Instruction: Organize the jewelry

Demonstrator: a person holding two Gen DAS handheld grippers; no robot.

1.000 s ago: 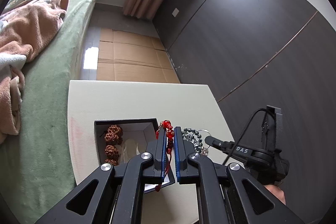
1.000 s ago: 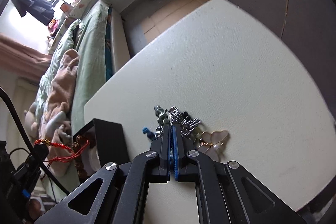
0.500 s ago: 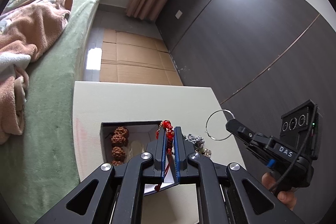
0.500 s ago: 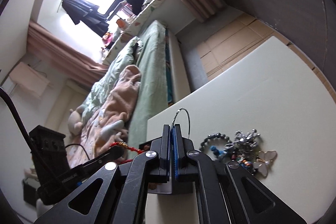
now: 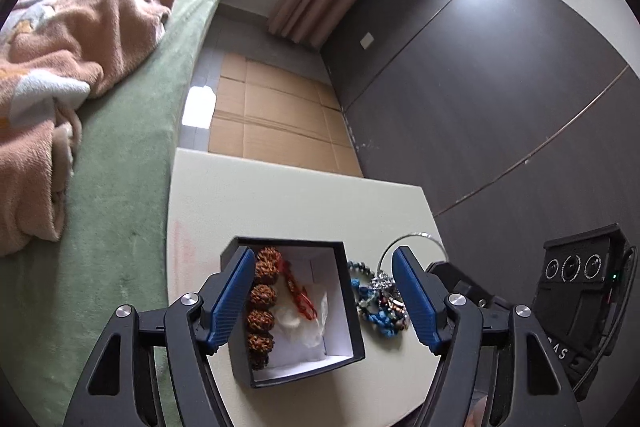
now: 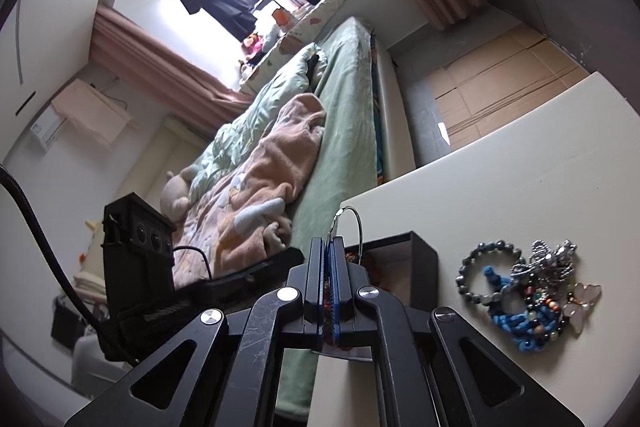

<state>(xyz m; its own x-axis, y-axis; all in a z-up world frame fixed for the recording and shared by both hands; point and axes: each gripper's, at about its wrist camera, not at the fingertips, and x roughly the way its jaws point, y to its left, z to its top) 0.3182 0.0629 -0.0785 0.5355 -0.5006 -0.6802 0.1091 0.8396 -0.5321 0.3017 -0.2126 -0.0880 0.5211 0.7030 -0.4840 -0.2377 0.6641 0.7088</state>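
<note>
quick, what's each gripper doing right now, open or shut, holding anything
Left gripper: jaws have just been opening, nothing gripped, above the black box.
Right gripper: shut on the silver hoop.

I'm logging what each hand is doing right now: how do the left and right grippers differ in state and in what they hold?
The left gripper is open, its jaws having just been opening, with nothing between them; the right gripper is shut. The left gripper hangs over the black box, where the red bracelet now lies; the right gripper pinches a thin metal ring above that box's edge. Both have blue pads on black arms.
</note>
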